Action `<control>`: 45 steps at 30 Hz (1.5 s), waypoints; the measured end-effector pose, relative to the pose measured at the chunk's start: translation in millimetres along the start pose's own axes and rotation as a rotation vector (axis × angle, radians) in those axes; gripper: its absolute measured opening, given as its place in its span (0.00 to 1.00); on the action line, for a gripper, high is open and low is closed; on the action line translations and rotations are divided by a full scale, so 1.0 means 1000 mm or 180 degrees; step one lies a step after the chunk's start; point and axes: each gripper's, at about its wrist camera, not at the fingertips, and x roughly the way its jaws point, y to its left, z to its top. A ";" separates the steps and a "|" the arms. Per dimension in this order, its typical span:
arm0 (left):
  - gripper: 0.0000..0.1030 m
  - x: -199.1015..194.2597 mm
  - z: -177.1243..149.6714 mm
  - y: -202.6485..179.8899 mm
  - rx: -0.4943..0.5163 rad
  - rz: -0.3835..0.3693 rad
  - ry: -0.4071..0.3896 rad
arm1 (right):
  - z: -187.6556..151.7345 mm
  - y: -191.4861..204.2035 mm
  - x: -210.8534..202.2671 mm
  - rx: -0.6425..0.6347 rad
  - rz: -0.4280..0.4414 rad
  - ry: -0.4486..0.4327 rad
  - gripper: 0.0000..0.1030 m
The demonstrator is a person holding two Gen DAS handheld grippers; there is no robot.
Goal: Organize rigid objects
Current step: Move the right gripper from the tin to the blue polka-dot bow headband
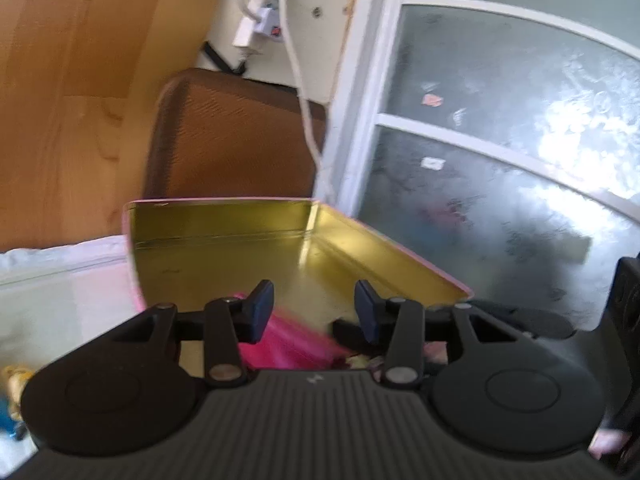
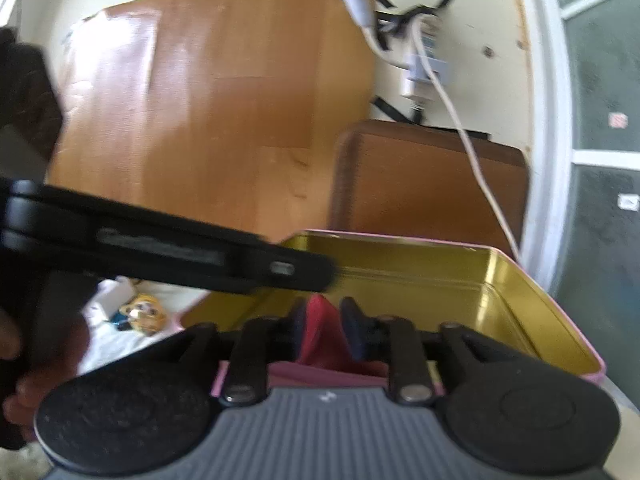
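Note:
An open tin box [image 1: 224,256] with a gold inside and pink outside stands on the table; it also shows in the right wrist view [image 2: 440,280]. My left gripper [image 1: 314,312] is open and empty above the tin's near part, over a blurred pink object [image 1: 288,344]. My right gripper [image 2: 323,326] is shut on a red rigid object [image 2: 322,332] and holds it over the tin's near edge. The left gripper's black body [image 2: 160,248] crosses the right wrist view from the left, above the tin's left corner.
A brown case [image 1: 232,136] stands behind the tin against the wall, with a white cable [image 1: 308,120] hanging over it. A frosted window [image 1: 500,140] is at the right. A small yellow-and-blue toy [image 2: 140,312] lies on the white cloth [image 2: 116,340] left of the tin.

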 end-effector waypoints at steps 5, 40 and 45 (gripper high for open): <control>0.51 -0.029 -0.005 0.012 -0.0242 0.0266 0.0053 | -0.003 -0.017 -0.018 0.0379 -0.0019 -0.0085 0.34; 0.54 -0.238 -0.109 0.173 -0.1770 0.1804 -0.0891 | -0.016 0.314 0.042 -0.3387 0.1116 0.0123 0.03; 0.54 -0.250 -0.114 0.173 -0.1816 0.1780 -0.0948 | -0.007 0.308 0.010 -0.3095 0.1364 0.0160 0.05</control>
